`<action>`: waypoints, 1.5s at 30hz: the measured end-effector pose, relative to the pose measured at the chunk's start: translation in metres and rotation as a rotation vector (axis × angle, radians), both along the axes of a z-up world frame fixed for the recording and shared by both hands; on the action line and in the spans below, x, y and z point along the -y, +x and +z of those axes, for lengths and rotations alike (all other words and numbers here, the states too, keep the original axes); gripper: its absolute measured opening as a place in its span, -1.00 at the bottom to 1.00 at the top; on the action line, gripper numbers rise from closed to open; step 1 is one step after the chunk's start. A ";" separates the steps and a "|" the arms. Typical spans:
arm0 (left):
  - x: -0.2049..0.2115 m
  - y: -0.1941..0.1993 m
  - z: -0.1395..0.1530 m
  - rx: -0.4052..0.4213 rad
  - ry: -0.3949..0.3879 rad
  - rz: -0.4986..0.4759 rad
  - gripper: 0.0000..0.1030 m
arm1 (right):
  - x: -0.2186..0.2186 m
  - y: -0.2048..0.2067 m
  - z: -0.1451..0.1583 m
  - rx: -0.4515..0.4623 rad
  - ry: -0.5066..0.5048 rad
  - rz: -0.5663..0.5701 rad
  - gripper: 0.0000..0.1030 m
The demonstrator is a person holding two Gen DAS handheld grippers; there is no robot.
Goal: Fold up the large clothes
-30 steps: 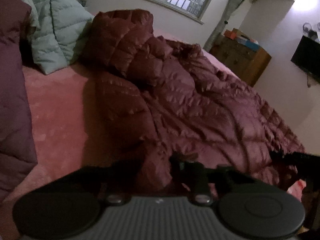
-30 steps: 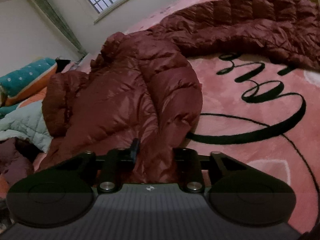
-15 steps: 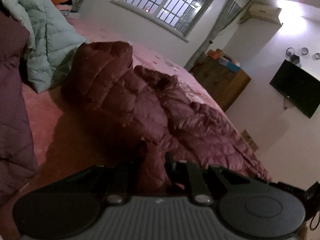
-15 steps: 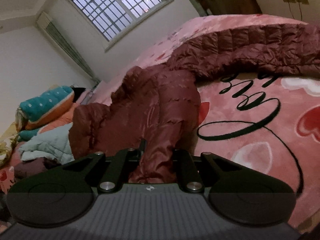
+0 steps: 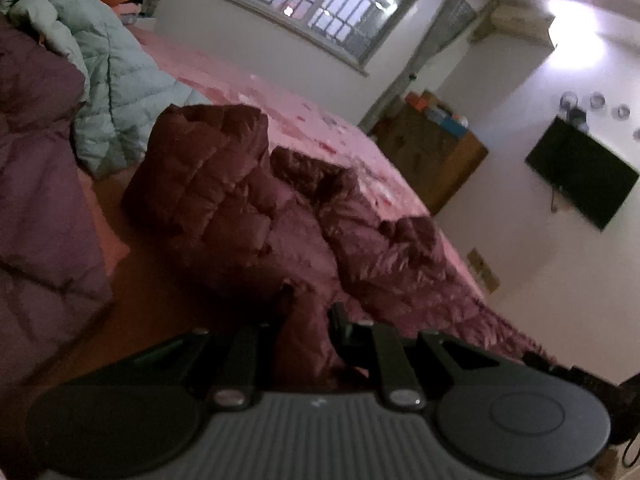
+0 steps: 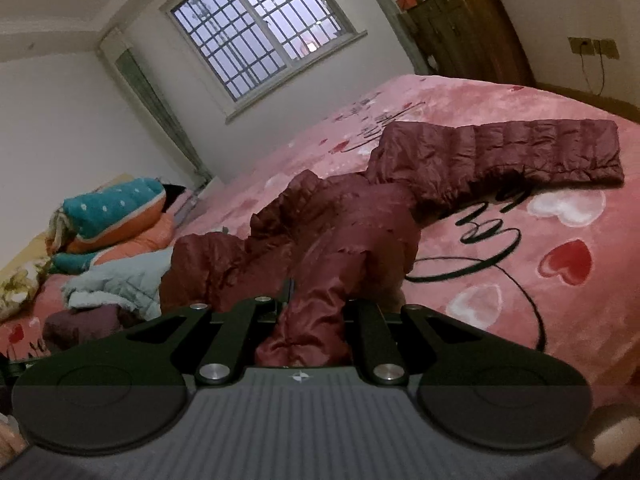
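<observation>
A dark red quilted down jacket (image 5: pixel 248 208) lies rumpled across the pink bed. My left gripper (image 5: pixel 308 304) is shut on a bunched fold of it near the bed's front edge and holds the fold raised. In the right wrist view the same jacket (image 6: pixel 340 232) stretches away, one sleeve (image 6: pixel 520 152) laid flat to the right. My right gripper (image 6: pixel 316 300) is shut on another raised fold of the jacket, the cloth bulging between its fingers.
A pale green down jacket (image 5: pixel 112 80) and a purple one (image 5: pixel 36 184) lie at the left of the bed. Pillows (image 6: pixel 116 212) sit at the head. A wooden cabinet (image 5: pixel 432 148) and a wall television (image 5: pixel 580 180) stand beyond the pink blanket (image 6: pixel 520 280).
Both grippers have risen and pulled back with their folds of the jacket; the jacket now hangs up from the bed and more of the room shows.
</observation>
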State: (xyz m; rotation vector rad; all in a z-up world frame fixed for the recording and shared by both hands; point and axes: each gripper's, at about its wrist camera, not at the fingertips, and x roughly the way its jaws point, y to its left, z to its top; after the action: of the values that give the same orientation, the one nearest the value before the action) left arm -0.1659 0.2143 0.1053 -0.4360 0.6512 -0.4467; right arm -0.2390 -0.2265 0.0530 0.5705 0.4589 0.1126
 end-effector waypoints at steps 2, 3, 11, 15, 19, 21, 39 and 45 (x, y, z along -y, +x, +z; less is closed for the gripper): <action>0.000 -0.005 -0.008 -0.015 0.036 -0.011 -0.74 | -0.002 -0.003 -0.005 -0.029 -0.030 -0.003 -0.75; -0.002 -0.006 -0.014 -0.027 0.055 -0.019 -0.73 | -0.002 -0.003 -0.009 -0.050 -0.038 -0.003 -0.75; -0.009 -0.002 -0.034 -0.119 0.179 -0.014 -0.39 | 0.006 0.007 -0.040 -0.249 -0.067 -0.045 -0.21; -0.018 -0.007 -0.029 -0.123 0.205 0.017 -0.02 | 0.011 -0.006 -0.030 -0.240 -0.126 -0.094 0.22; -0.023 -0.016 -0.016 -0.070 0.226 0.044 0.16 | 0.014 -0.024 -0.017 -0.207 -0.201 -0.163 0.23; -0.019 -0.014 -0.010 -0.047 0.226 0.047 0.18 | 0.013 -0.022 -0.008 -0.166 -0.213 -0.191 0.24; 0.100 0.072 -0.048 -0.003 0.319 -0.153 0.23 | -0.049 0.122 -0.033 -0.096 -0.375 0.010 0.19; 0.113 0.133 -0.073 -0.038 0.406 -0.127 0.23 | -0.044 0.194 -0.059 -0.214 -0.385 0.044 0.14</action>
State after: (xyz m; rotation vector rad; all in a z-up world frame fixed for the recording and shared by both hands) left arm -0.0330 0.1018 0.0319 -0.0186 0.7879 -0.4139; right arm -0.0450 -0.1826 -0.0061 0.1938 0.6824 0.0031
